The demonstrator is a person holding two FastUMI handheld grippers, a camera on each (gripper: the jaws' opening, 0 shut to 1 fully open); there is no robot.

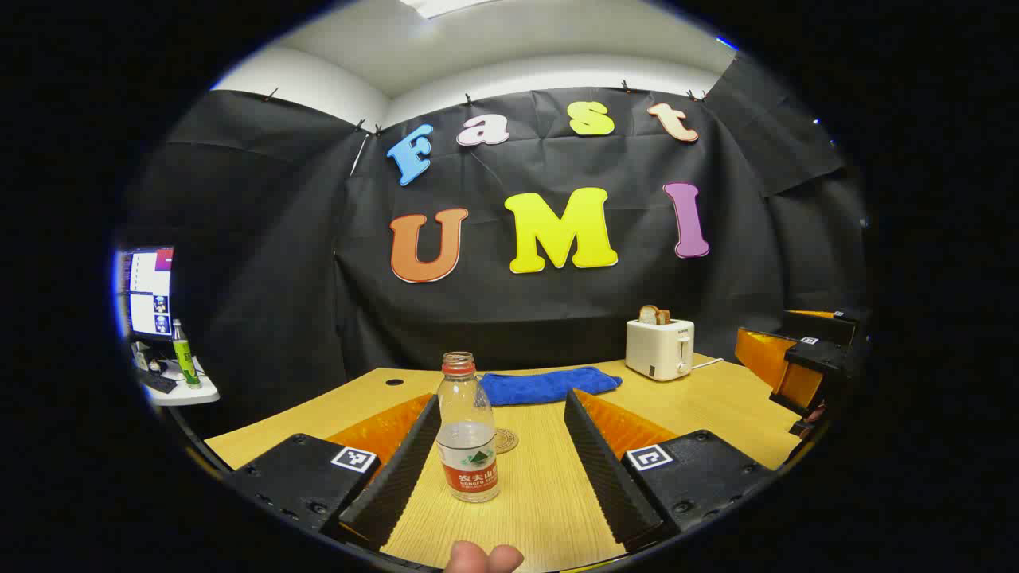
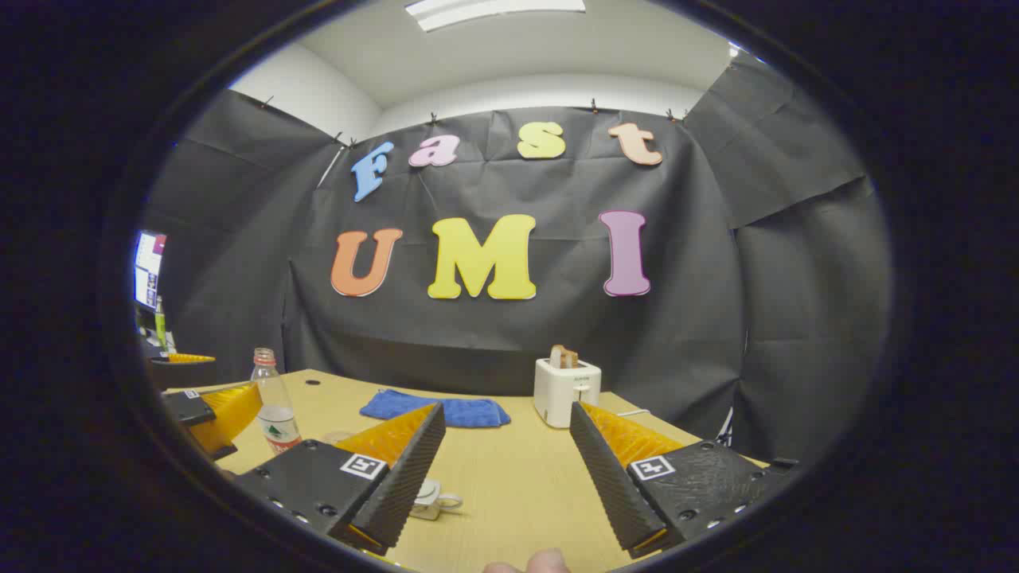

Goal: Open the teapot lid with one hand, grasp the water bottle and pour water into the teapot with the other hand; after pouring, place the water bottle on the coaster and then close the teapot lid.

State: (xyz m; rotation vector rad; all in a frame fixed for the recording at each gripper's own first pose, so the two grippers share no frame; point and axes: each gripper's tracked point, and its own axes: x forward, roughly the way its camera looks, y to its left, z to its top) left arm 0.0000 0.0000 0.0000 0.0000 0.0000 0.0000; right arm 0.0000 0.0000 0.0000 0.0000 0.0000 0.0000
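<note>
A clear water bottle with a red label, about half full, stands upright on the wooden table. It sits between the fingers of my left gripper, close to the left one; the jaws are wide open and do not press it. A round coaster lies just behind the bottle. In the right gripper view, my right gripper is open over bare table. The small white teapot peeks out low behind its left finger, mostly hidden. The bottle and the left gripper show far left.
A blue cloth lies at the back of the table, with a white toaster holding bread to its right. The right gripper hovers at the table's right edge. A side desk with a monitor stands far left.
</note>
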